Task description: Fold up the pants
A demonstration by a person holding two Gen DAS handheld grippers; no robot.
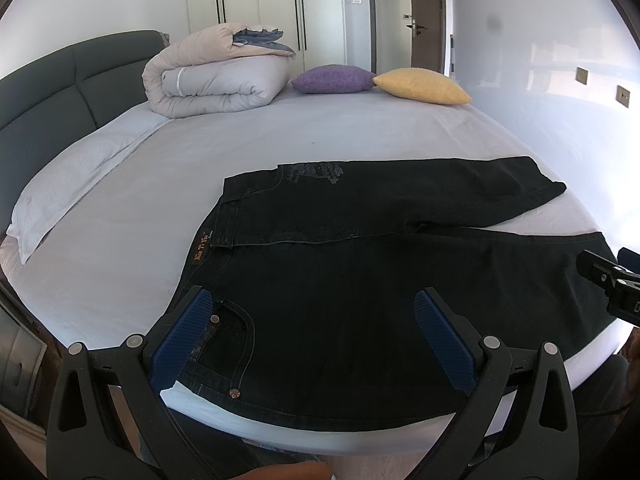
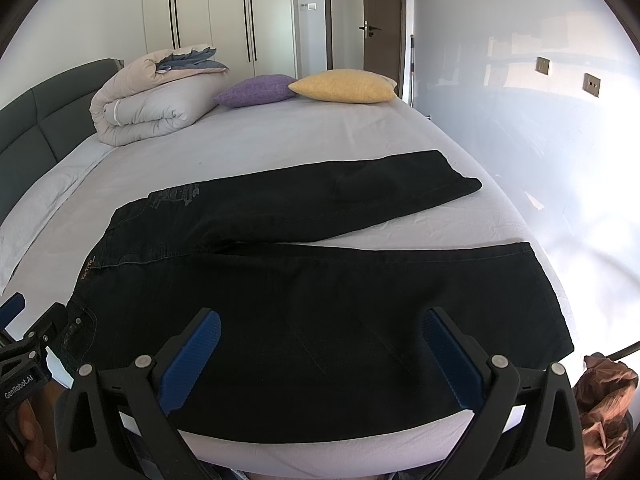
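Observation:
Black jeans lie flat on the bed, waistband to the left, both legs spread to the right with a gap between them. They also show in the right wrist view. My left gripper is open, its blue pads hovering above the near hip pocket and upper near leg. My right gripper is open above the near leg, closer to the hem. Each gripper shows at the edge of the other's view, the right one and the left one.
The bed has a light sheet and a dark headboard on the left. A rolled duvet, a purple cushion and a yellow cushion lie at the far side. A white pillow lies left. Brown fabric sits low right.

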